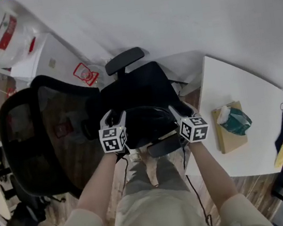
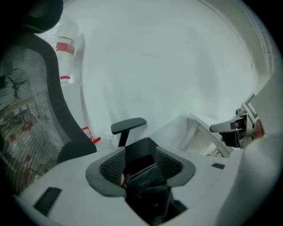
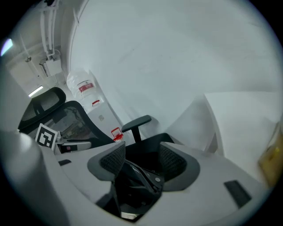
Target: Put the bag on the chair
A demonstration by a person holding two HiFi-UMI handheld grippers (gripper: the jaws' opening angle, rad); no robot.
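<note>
The left gripper (image 2: 140, 164) and right gripper (image 3: 142, 161) hang side by side at 6 o'clock of the chair (image 1: 29, 131), fingers spread wide on both. A strap (image 3: 140, 173) of the black bag (image 1: 145, 122) runs loose between each pair, and the pads are not closed on it. The bag lies on the chair's seat. The chair's back stands at 9 o'clock of the bag and its armrest (image 1: 124, 60) at 12. A white table (image 1: 232, 86) sits at 3 o'clock.
</note>
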